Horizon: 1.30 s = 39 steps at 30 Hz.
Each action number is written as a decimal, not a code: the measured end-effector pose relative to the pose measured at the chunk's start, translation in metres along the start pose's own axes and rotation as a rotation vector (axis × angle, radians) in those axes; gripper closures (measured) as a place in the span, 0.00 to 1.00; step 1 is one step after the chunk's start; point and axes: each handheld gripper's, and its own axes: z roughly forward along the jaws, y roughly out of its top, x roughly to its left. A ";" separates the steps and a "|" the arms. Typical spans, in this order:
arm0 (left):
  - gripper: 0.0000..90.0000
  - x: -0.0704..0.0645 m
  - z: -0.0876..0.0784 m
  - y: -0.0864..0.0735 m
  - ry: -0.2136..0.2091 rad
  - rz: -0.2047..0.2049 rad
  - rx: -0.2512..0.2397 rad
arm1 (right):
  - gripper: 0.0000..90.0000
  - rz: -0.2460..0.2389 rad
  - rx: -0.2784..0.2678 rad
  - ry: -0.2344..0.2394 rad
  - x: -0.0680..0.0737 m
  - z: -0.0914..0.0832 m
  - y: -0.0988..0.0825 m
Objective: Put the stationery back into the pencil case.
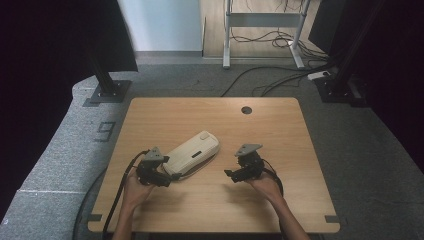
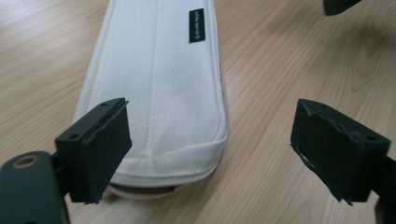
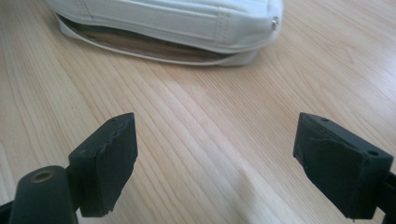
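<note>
A long white fabric pouch [image 1: 193, 152] with a small black label lies slantwise on the wooden table [image 1: 280, 130]. My left gripper [image 1: 167, 178] sits at the pouch's near left end, open, jaws wide apart. In the left gripper view the pouch [image 2: 159, 88] stretches away from just beyond my left gripper [image 2: 212, 154], its end partly between the jaws, untouched. My right gripper [image 1: 231, 175] is open to the right of the pouch, pointing toward it over bare wood. In the right gripper view the pouch [image 3: 173, 21] lies ahead of my right gripper [image 3: 215, 161], its zipper side partly unzipped.
A round cable hole [image 1: 246, 110] is set in the table near its far edge. Grey carpet surrounds the table. Black stand bases [image 1: 107, 92] sit on the floor at back left and back right, with cables [image 1: 270, 75] trailing behind.
</note>
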 end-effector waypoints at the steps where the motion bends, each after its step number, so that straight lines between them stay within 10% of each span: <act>1: 0.12 0.000 -0.001 -0.002 0.004 -0.004 0.000 | 0.15 0.001 -0.002 -0.005 -0.001 -0.003 -0.002; 20: 0.00 0.005 0.000 -0.043 0.040 -0.042 0.036 | 0.02 0.069 0.011 -0.107 -0.011 -0.030 -0.055; 39: 0.00 0.002 0.017 -0.064 0.129 -0.025 0.119 | 0.00 0.117 0.024 -0.086 -0.011 -0.024 -0.097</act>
